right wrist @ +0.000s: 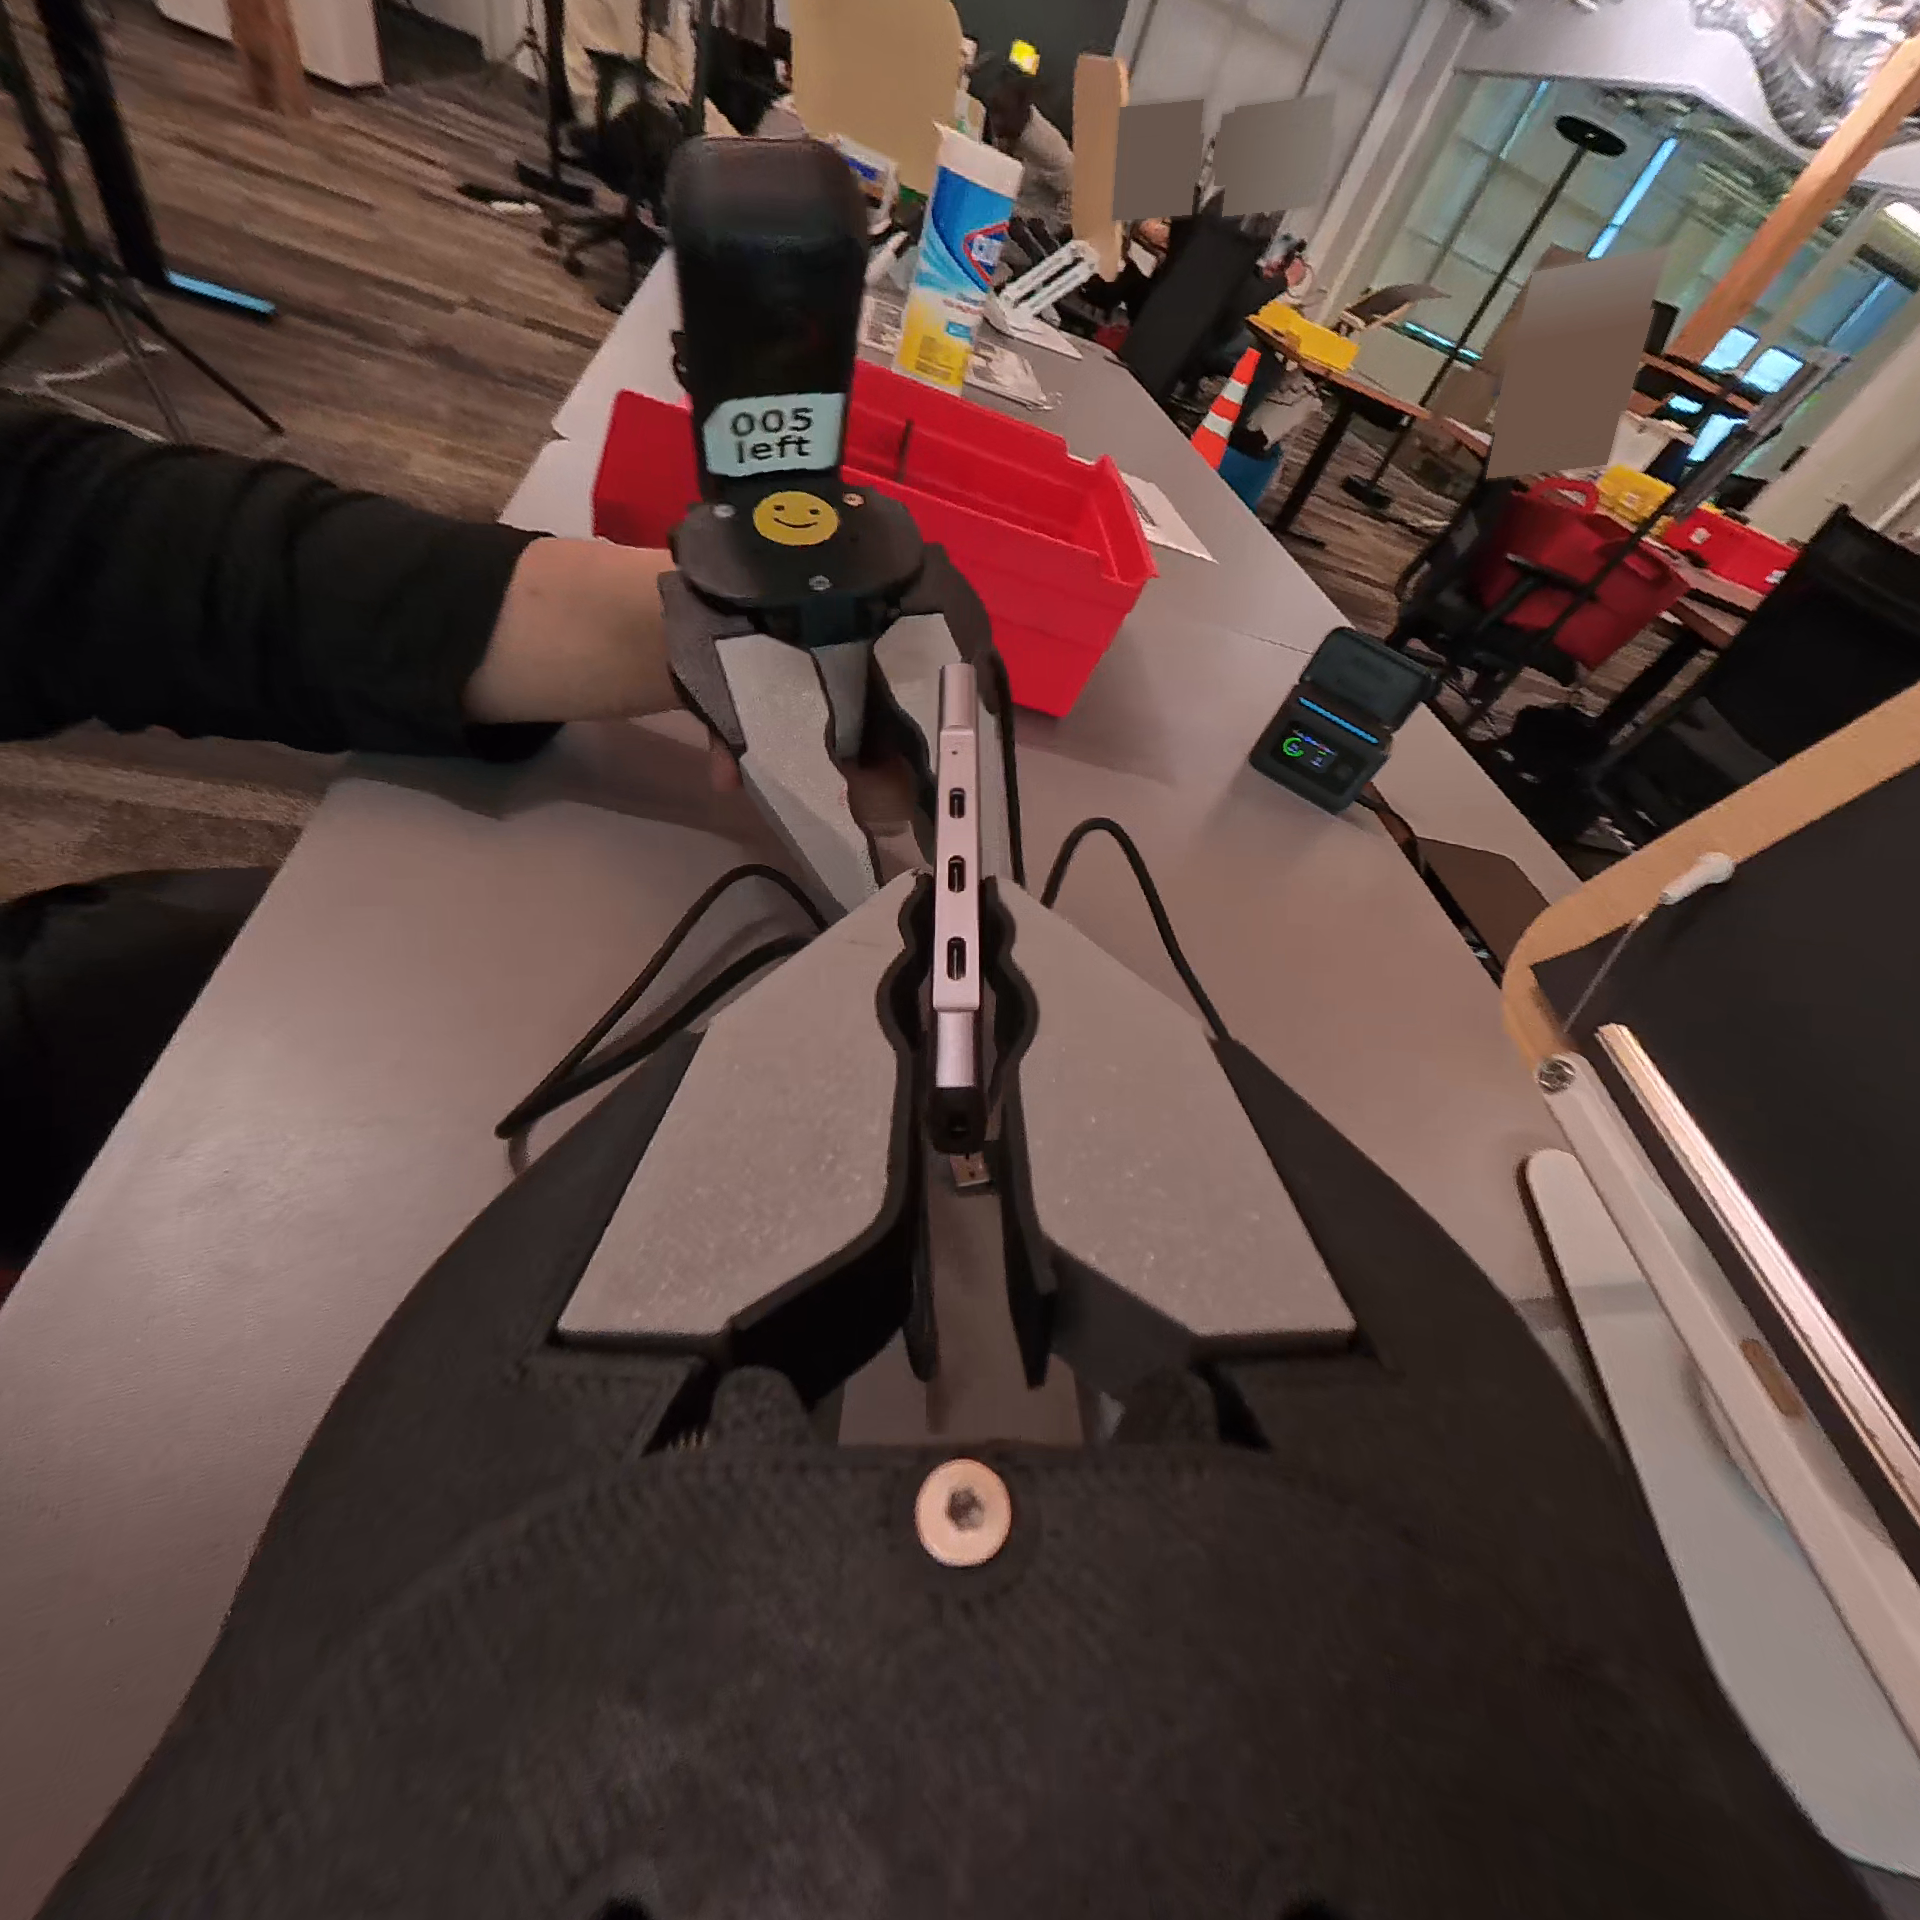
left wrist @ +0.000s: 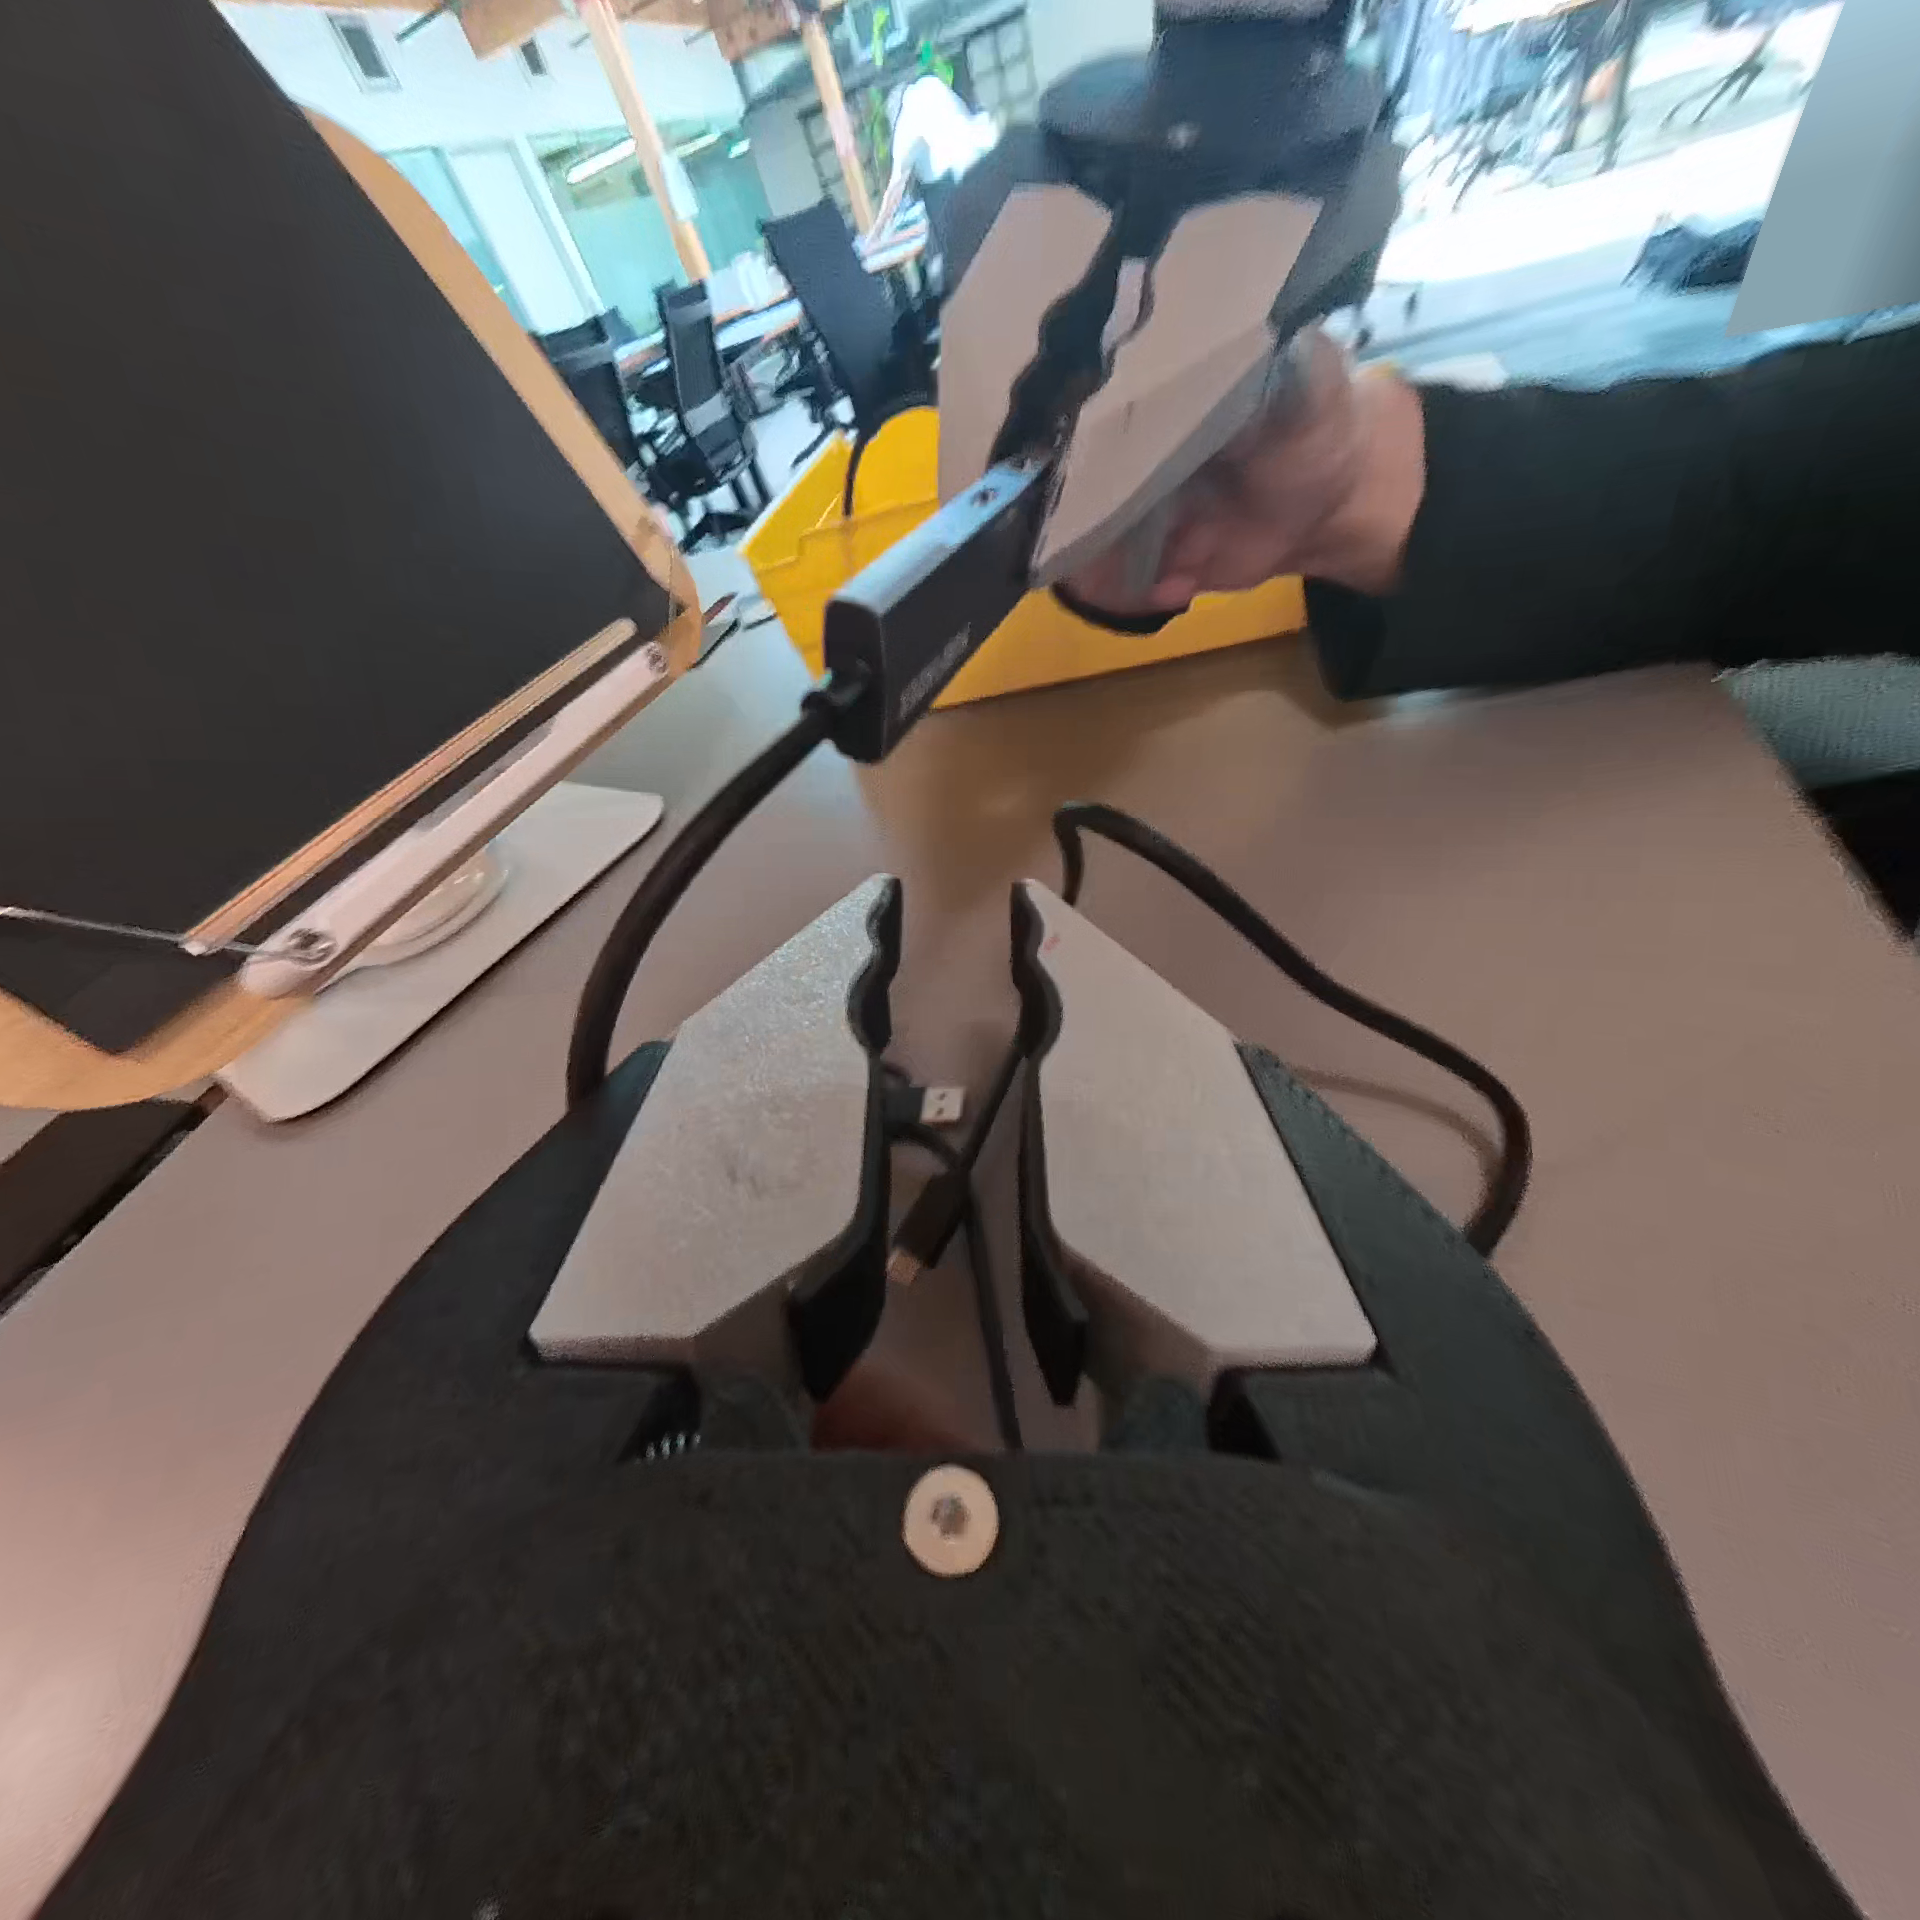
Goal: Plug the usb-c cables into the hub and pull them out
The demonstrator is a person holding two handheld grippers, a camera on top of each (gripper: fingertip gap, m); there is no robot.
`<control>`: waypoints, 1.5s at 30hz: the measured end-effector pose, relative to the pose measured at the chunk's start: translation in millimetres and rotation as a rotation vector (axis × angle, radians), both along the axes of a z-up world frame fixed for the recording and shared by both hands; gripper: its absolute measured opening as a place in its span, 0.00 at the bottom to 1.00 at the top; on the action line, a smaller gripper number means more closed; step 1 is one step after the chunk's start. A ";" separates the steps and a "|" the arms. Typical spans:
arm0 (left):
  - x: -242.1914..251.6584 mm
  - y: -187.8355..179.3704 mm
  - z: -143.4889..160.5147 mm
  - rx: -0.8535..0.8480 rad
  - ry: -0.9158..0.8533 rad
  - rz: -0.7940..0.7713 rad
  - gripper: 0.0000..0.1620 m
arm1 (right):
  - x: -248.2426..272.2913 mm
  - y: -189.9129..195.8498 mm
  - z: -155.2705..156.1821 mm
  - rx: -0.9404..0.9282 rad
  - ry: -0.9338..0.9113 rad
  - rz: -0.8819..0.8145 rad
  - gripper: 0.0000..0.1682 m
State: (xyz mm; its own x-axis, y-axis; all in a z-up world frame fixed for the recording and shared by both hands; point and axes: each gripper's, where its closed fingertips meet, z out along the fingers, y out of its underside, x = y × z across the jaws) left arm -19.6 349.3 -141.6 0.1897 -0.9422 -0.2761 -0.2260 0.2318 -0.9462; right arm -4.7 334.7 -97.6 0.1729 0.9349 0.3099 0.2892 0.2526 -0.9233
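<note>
Your left tool (left wrist: 956,914) shows grey, grainy, matt finger faces, edged with black rubbery-looking pads, all set in a coarse, ridged black plastic body. A bare metal screw (left wrist: 950,1521) shines dully at its centre. Your right tool (right wrist: 954,883) has the same speckled grey and rough black plastic. Between its fingers, the hub (right wrist: 956,894) looks like brushed metal, silvery and smooth, with a dark end cap. The cables (left wrist: 1351,997) have a smooth, slightly shiny black sheath. Under them, your bench (left wrist: 1403,831) is matt, smooth and grey-brown. The yellow bin (left wrist: 1039,644) and red bin (right wrist: 1039,582) are glossy moulded plastic.
</note>
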 end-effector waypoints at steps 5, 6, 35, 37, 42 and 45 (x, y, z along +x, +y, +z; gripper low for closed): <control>8.8 -20.6 24.9 -0.057 -0.150 -0.110 0.12 | -1.4 -5.9 -2.3 -0.066 0.009 0.056 0.03; 7.6 -21.6 31.6 -0.075 -0.188 -0.122 0.11 | -0.2 -5.0 -0.8 -0.081 0.023 0.059 0.04; 14.2 -28.5 24.2 0.200 -0.048 -0.082 0.05 | -8.9 -0.6 -39.9 -0.068 -0.161 0.030 0.08; 14.0 -28.1 26.4 0.200 -0.060 -0.080 0.05 | -5.9 1.3 -41.7 -0.063 -0.176 0.021 0.07; 11.3 -27.1 26.1 0.193 -0.060 -0.077 0.05 | -3.8 5.5 -51.6 -0.040 -0.244 -0.010 0.05; 10.2 -20.6 20.9 0.213 -0.037 -0.028 0.09 | -4.7 6.6 -55.6 -0.019 -0.267 -0.020 0.04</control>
State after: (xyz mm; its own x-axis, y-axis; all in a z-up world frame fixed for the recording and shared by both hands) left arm -9.4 328.7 -120.7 0.1781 -0.8683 -0.4629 -0.1823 0.4332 -0.8827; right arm -9.3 341.3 -153.2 0.1061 0.9381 0.3298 0.5282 0.2278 -0.8180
